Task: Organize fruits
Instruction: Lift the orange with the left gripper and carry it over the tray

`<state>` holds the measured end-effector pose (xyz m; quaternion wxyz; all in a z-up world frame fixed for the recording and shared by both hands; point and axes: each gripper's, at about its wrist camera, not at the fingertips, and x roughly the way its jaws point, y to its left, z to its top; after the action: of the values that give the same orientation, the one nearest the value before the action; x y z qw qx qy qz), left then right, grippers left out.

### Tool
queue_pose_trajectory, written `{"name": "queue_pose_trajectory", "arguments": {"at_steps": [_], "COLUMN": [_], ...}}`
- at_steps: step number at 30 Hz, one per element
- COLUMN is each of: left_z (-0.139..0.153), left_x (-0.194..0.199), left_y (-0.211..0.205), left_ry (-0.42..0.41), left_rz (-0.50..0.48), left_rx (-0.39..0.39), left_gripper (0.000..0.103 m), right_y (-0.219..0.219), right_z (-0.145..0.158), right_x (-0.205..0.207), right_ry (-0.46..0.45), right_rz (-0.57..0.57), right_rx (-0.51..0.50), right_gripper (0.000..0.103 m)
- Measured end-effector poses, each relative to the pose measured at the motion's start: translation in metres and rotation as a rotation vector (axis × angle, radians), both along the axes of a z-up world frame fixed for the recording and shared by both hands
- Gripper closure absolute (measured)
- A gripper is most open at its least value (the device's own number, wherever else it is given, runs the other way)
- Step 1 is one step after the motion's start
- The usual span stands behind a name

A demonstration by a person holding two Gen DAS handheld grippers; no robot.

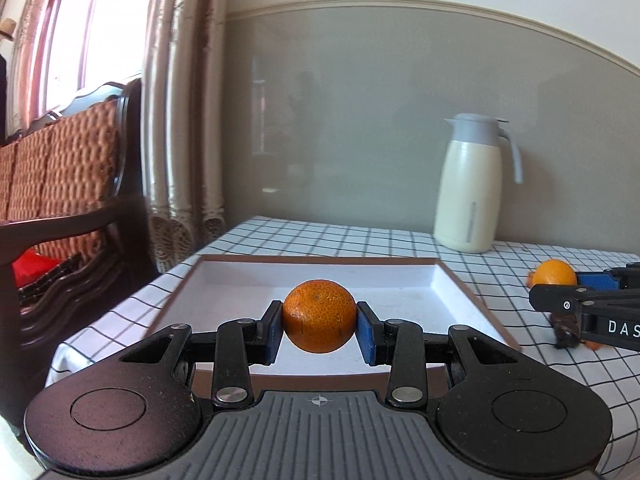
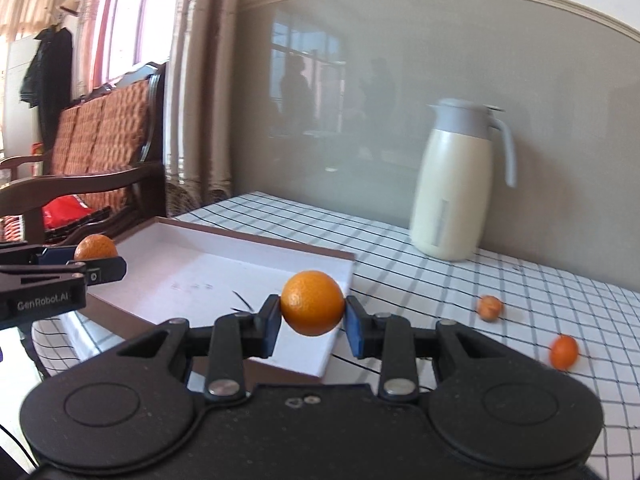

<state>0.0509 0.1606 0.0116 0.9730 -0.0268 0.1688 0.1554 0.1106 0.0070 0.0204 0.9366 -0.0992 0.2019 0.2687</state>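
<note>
— Jaws of the left gripper?
— Closed on a speckled orange, held above the white tray at frame centre.
— And the right gripper?
— Its blue pads pinch a smooth orange over the tray's near right corner.
— Anything beyond?
— Two small fruits lie on the checked table at lower right; a cream jug stands by the wall.
</note>
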Motion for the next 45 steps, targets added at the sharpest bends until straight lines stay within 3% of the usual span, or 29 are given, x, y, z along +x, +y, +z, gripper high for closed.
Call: {"name": "queue_pose_trajectory", "arguments": {"at_steps": [17, 45], "left_z": [-0.013, -0.028], "left_x": [0.018, 0.065], "left_y": [0.073, 0.093], "left_ry": [0.028, 0.093], "left_rz": [0.172, 0.206], "left_rx": [-0.021, -0.03], "left_gripper": [0.065, 0.065], "right_y": [0.041, 0.057], "right_z": [-0.008, -0.029], "right_x": [0.038, 0.095], "right_ry": [0.013, 0.111], "right_rz": [0.026, -0.002], "right_rx": [-0.002, -0.004], "right_gripper": [0.078, 0.078]}}
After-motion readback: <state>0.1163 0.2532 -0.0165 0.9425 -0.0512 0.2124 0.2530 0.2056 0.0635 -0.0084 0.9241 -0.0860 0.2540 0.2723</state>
